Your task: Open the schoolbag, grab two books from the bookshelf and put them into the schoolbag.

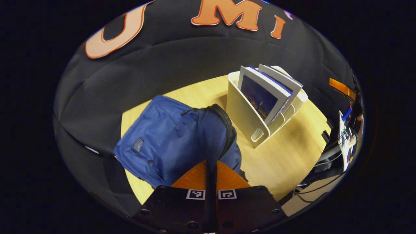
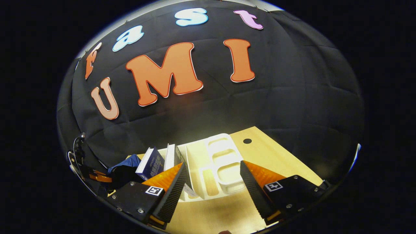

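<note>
the blue schoolbag (image 1: 169, 139) lies on the wooden table (image 1: 286, 156), just beside the white bookshelf (image 1: 250, 117) holding upright books (image 1: 263, 94). the left gripper (image 1: 211, 169) has its fingers pinched together on a dark strap of the bag. the right gripper (image 2: 213, 182) is spread wide, holding nothing, facing the bookshelf's end.

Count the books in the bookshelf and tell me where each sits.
2 at least: a dark-covered book at the front of the bookshelf, a grey-covered book right behind it. Others may be hidden behind them.
</note>
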Available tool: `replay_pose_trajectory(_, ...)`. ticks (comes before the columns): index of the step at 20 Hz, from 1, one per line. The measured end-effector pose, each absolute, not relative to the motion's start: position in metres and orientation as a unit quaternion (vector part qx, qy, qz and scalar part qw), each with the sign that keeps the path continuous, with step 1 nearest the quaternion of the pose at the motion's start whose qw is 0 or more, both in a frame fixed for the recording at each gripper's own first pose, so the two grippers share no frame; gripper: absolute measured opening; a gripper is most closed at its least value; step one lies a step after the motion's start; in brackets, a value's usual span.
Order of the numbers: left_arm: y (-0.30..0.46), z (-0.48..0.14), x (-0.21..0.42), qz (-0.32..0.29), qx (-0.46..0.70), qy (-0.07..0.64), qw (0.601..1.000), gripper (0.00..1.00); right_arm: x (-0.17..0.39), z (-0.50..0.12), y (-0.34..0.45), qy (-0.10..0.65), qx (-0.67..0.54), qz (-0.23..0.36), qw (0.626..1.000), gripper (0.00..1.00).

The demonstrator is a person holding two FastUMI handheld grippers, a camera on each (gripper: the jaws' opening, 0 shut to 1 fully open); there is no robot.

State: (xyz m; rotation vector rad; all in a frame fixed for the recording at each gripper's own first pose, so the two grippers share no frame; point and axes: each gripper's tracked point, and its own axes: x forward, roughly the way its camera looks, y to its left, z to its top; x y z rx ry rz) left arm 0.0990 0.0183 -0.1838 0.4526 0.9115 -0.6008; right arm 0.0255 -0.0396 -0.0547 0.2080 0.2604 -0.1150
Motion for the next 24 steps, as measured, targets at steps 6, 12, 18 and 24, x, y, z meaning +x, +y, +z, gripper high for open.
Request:
replay_pose_trajectory(6,0.036,-0.168,0.134,-0.317,0.307,0.397,0.805,0.00,0.034,-0.050,0.020,0.135,0.070,-0.051,0.987,0.97)
replay_pose_trajectory(12,0.047,-0.150,0.151,-0.312,0.260,0.398,0.823,0.01,0.060,-0.021,0.083,0.168,0.068,0.032,0.983,0.97)
replay_pose_trajectory(18,0.056,-0.138,0.173,-0.312,0.237,0.381,0.837,0.01,0.103,-0.004,0.124,0.230,0.002,0.056,0.972,0.97)
replay_pose_trajectory(24,0.069,-0.129,0.199,-0.320,0.215,0.367,0.847,0.01,0.146,-0.038,0.164,0.362,-0.030,0.050,0.931,0.98)
